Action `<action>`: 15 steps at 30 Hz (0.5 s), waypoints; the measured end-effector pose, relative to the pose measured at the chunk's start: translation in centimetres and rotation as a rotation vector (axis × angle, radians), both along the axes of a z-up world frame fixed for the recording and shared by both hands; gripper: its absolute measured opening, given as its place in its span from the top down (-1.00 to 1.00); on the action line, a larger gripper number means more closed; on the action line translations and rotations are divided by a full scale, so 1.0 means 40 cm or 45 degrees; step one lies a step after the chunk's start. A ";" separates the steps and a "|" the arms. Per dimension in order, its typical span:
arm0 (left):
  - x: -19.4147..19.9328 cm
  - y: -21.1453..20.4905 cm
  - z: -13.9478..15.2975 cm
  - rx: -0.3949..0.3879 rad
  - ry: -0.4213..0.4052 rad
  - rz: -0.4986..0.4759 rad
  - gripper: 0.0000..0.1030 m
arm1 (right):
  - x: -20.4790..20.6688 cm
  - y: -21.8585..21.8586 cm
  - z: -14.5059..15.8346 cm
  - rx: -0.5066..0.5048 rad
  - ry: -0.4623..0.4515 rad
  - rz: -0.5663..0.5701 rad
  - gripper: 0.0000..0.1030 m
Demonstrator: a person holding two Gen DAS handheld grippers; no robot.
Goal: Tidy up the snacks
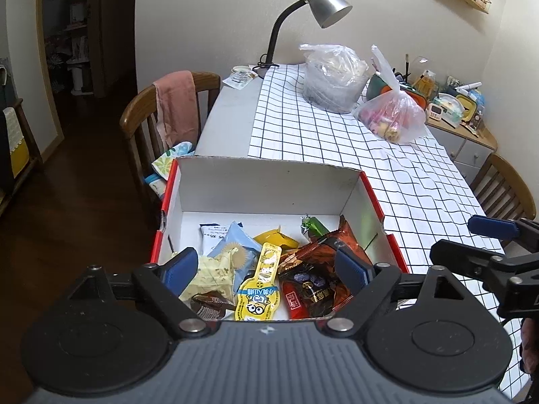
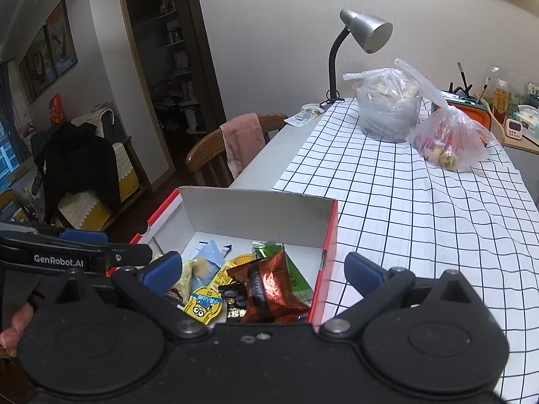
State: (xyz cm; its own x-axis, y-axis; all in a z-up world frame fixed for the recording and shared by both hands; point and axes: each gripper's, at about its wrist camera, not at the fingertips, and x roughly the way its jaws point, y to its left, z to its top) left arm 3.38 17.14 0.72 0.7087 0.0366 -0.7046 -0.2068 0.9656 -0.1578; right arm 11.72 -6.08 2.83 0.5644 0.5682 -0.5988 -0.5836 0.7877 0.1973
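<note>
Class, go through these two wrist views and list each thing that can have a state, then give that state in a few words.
left gripper: open, empty, over the box
right gripper: open, empty
box: open, no lid on it, snack packets piled inside
brown snack packet: sealed, lying in the box
yellow Minion packet: sealed, lying flat
desk lamp: off
pink plastic bag: knotted shut, full
clear plastic bag: loosely gathered over a container
</note>
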 end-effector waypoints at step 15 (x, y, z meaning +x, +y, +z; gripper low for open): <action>-0.041 -0.006 0.022 0.047 -0.007 0.034 -0.72 | -0.027 0.002 0.003 0.010 0.010 -0.025 -1.00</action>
